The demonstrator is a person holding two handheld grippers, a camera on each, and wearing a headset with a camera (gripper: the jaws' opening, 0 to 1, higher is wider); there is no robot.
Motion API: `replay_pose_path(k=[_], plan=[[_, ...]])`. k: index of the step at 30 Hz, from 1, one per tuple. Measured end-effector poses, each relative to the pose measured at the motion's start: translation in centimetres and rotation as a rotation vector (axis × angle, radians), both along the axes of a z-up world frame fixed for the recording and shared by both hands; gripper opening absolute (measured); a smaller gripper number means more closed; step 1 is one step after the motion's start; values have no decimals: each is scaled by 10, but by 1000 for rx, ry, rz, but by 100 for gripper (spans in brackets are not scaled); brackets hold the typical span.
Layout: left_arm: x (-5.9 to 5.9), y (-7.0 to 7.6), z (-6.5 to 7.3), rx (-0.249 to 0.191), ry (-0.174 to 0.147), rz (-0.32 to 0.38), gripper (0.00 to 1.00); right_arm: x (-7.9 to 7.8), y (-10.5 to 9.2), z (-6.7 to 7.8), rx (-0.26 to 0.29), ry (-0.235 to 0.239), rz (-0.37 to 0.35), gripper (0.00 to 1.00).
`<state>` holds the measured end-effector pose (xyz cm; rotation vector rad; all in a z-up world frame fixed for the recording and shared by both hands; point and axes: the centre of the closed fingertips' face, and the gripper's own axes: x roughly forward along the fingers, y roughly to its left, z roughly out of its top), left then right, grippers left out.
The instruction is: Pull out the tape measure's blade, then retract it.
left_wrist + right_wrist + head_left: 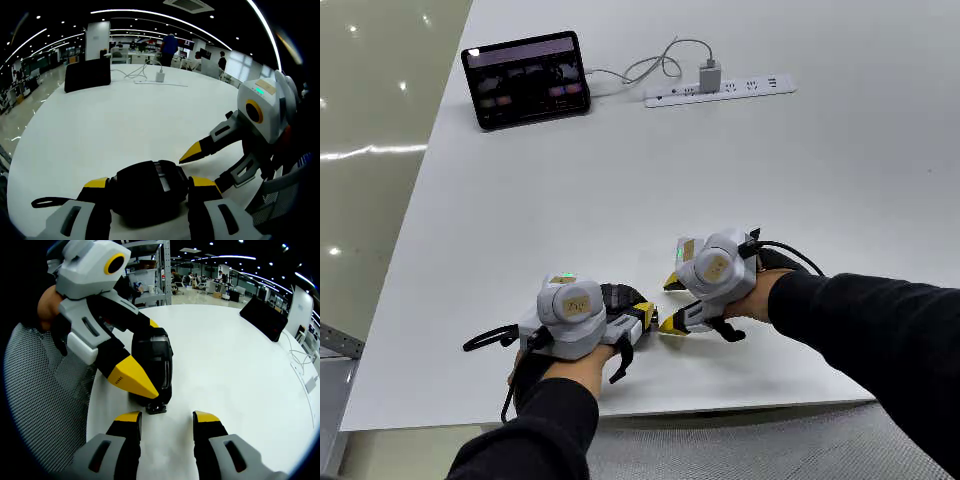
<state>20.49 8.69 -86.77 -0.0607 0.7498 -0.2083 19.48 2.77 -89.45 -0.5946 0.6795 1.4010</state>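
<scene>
A black tape measure point(620, 297) lies on the white table point(620, 180) near its front edge. My left gripper point(632, 308) is shut on its case, with the yellow-tipped jaws on either side of the tape measure point(147, 195) in the left gripper view. My right gripper point(669, 305) faces it from the right, open and with nothing between its jaws. In the right gripper view the tape measure point(157, 360) stands just ahead of my right gripper point(166, 417), and its small end tab point(156, 407) points toward the gap. No blade is drawn out.
A dark tablet point(526, 78) stands at the far left of the table. A white power strip point(720, 89) with a charger point(709, 75) and cable lies at the far middle. A grey mesh surface point(45, 405) sits below the table's near edge.
</scene>
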Motion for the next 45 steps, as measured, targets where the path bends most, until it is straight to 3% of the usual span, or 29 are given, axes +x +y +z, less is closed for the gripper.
replay_pose_path(k=[10, 17, 21, 29, 31, 33, 35, 37, 40, 42, 43, 45], plan=[[-1, 0, -1, -1, 3, -6, 58, -2, -2, -1, -9, 23, -20, 76], [-4, 0, -1, -11, 22, -14, 59, 0, -13, -1, -26, 18, -59, 90], [-5, 1, 0, -25, 36, -14, 59, 2, -11, 8, 10, 22, -89, 100], [-7, 4, 10, -34, 47, -26, 56, 4, -20, 17, 39, 27, -129, 100], [-9, 9, 13, -58, 78, 7, 57, 5, -24, 18, 44, 24, -136, 100], [-5, 12, 21, -52, 47, -19, 59, 3, -29, 21, 52, 23, -143, 100], [-3, 17, 22, -42, 39, -40, 62, 3, -35, 23, 52, 19, -153, 100], [-6, 6, 22, -127, 50, -119, 71, 2, -40, 30, 75, 17, -171, 100], [-8, 12, 20, -96, 34, -196, 73, 2, -51, 39, 94, 6, -187, 100], [-12, 19, 17, -98, 62, -204, 80, 2, -60, 44, 106, 0, -200, 100], [-11, 20, 19, -99, 42, -217, 84, 2, -64, 46, 112, -7, -207, 100], [-9, 28, 22, -44, 2, -251, 91, 2, -74, 51, 127, -11, -227, 100]])
